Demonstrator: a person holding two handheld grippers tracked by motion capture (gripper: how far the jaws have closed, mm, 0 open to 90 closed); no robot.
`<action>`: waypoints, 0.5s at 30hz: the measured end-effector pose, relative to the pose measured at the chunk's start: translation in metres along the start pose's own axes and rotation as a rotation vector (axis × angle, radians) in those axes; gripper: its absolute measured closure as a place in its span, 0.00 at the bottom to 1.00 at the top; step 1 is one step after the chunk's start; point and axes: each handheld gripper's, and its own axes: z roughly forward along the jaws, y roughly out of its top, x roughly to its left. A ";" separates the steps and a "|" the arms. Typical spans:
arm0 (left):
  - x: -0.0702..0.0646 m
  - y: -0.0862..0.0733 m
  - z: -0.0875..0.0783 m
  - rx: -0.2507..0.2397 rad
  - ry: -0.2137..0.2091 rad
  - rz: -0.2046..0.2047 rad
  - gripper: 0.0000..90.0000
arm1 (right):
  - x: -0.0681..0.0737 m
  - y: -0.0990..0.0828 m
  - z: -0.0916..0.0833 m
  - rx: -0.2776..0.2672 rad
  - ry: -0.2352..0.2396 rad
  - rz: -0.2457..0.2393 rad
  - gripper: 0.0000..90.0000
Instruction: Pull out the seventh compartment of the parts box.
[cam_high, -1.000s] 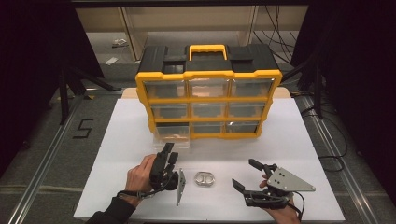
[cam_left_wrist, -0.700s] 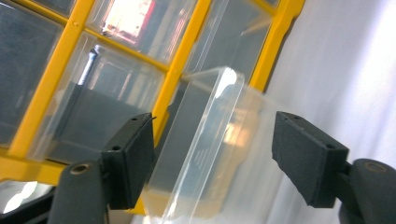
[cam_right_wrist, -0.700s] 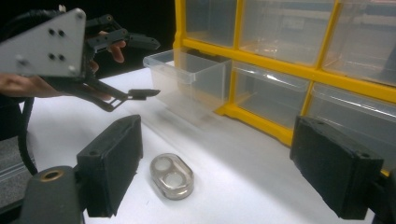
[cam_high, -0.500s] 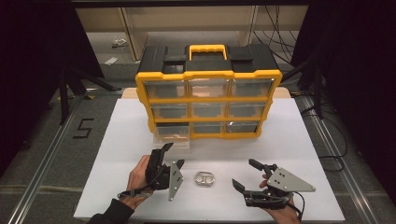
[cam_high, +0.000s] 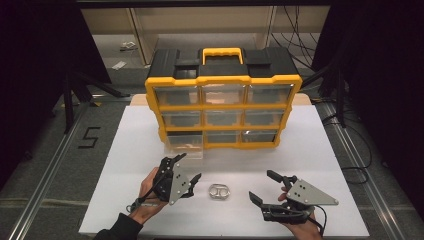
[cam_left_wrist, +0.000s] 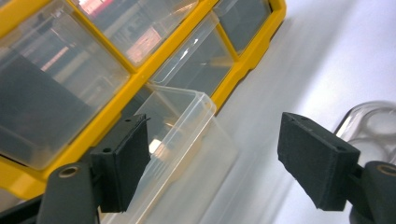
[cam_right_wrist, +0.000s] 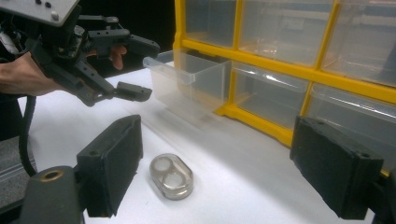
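Clear capsule (cam_high: 219, 191) lies free between left tool (cam_high: 186, 170), right tool (cam_high: 262, 186).

Non-task items: white table top (cam_high: 320, 150). Grey floor all round, black "5" marking (cam_high: 89, 137) at 9 o'clock of the table. Metal rail (cam_high: 47, 175) along the table's left edge. Black cables (cam_high: 360, 160) at 3 o'clock. Light shelving (cam_high: 200, 22) at 12, scraps of paper (cam_high: 120, 64) near 11.
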 end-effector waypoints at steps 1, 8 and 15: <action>0.001 0.000 0.000 -0.001 -0.013 -0.016 0.26 | 0.000 0.000 0.000 0.000 -0.001 0.001 0.20; 0.003 0.002 -0.001 -0.013 -0.069 -0.075 0.25 | 0.000 0.000 0.000 0.000 -0.001 0.001 0.20; 0.005 0.004 -0.001 -0.020 -0.134 -0.118 0.25 | 0.000 0.000 -0.001 -0.002 -0.005 0.003 0.20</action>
